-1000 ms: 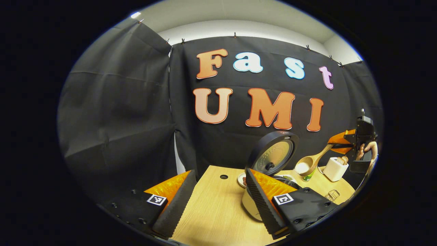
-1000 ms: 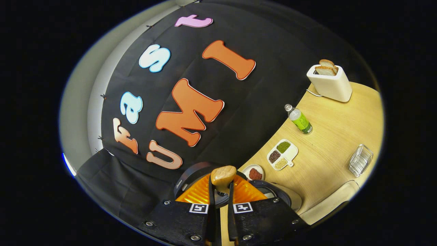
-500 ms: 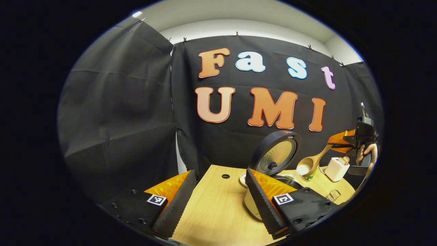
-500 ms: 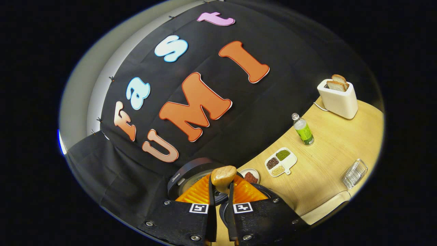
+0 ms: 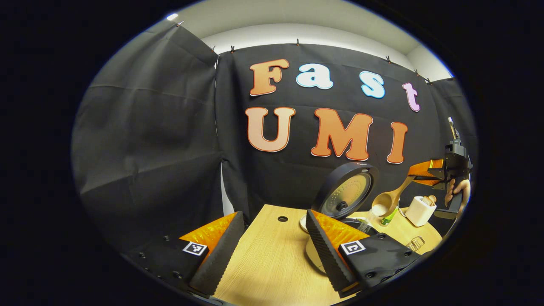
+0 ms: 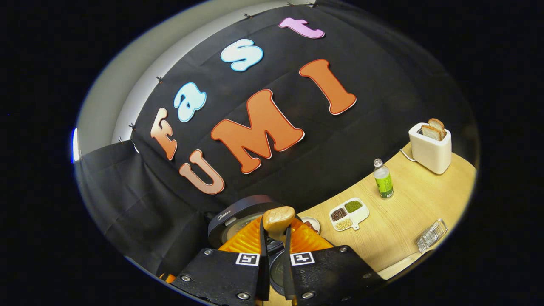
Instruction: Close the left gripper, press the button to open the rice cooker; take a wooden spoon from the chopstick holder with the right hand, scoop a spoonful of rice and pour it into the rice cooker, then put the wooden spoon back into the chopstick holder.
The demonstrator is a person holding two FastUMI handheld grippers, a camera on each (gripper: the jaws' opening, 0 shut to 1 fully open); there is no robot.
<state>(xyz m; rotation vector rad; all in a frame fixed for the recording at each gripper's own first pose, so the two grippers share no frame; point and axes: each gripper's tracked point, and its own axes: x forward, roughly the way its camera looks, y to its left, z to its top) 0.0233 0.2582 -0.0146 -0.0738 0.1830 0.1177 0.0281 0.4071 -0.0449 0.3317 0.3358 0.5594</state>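
In the left gripper view, the left tool [image 5: 274, 246] hangs low over the pale wood-grain tabletop [image 5: 263, 259], its ribbed fingers spread wide with nothing between them. Behind its right finger stands the rice cooker [image 5: 340, 212], its round dark lid [image 5: 346, 191] tipped up to show a dimpled metal inner plate. Farther right, the right tool [image 5: 420, 172] — a hand [image 5: 457, 191] behind it — grips the spoon [image 5: 389, 199] by the handle, its bowl, with some white rice in it, tilted above the pot.

In the right gripper view, the right tool [image 6: 274, 238] is pinched tight on the smooth wooden handle, directly above the open cooker. Across the tabletop stand a boxy white toaster [image 6: 430, 146], a green-labelled bottle [image 6: 383, 179] and a divided dish [image 6: 349, 212] of grains.
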